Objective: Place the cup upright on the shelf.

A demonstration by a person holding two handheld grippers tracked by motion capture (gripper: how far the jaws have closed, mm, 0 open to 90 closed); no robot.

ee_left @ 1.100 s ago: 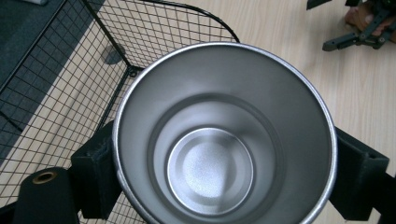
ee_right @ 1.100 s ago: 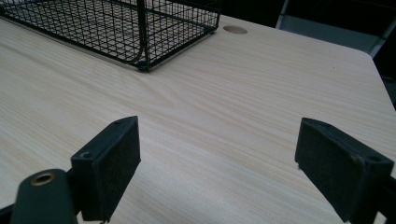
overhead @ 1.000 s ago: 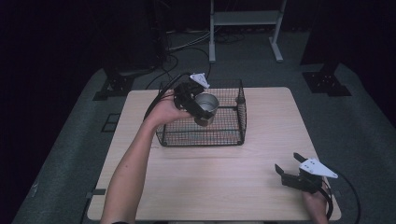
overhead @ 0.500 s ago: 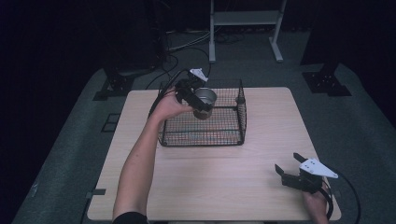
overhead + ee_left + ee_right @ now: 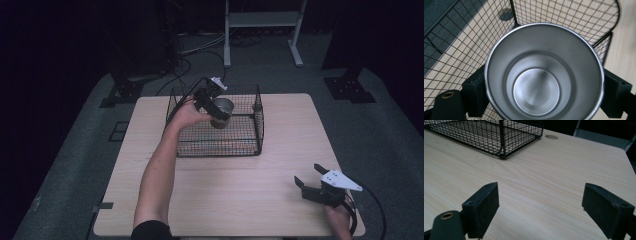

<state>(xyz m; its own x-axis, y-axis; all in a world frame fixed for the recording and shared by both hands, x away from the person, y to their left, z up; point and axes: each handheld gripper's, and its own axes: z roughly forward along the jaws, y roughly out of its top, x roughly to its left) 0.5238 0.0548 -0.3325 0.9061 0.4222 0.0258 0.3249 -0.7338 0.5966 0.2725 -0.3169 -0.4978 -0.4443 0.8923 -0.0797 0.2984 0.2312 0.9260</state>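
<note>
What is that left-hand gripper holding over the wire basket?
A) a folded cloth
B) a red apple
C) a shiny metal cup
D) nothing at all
C: the left gripper has its jaws clamped on either side of a shiny metal cup, empty inside, with the black wire basket beneath and around it.

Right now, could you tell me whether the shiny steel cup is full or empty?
Empty: the shiny steel cup shows its bare metal bottom.

left gripper: arm outstretched, jaws clamped | right gripper: low, jaws apart
</note>
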